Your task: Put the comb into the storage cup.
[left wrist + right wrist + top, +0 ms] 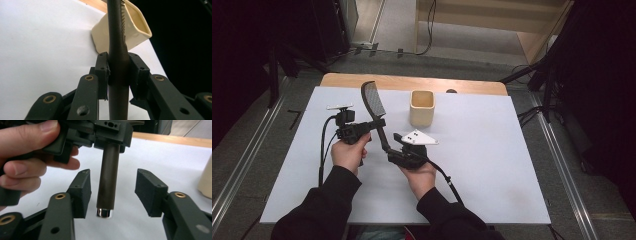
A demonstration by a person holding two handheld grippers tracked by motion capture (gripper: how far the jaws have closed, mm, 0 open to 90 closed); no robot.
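A black slotted spatula (pixel 373 99) is held up over the table, head toward the far side, with its dark handle (pixel 118 75) slanting down toward me. My left gripper (pixel 374 123) is shut on the handle just below the head, and both pads (pixel 102 70) press on it. My right gripper (pixel 112 186) is open, and its jaws stand apart on either side of the handle's lower end (pixel 108 180), not touching it. The chrome end cap (pixel 104 213) hangs between them. A cream square cup (pixel 422 107) stands upright behind the grippers.
A white sheet (pixel 492 165) covers the wooden table (pixel 412 82), with bare room right of the cup and along the front. The person's hand (pixel 22 150) wraps the left gripper's body (pixel 110 130). Cables trail from both grippers toward me.
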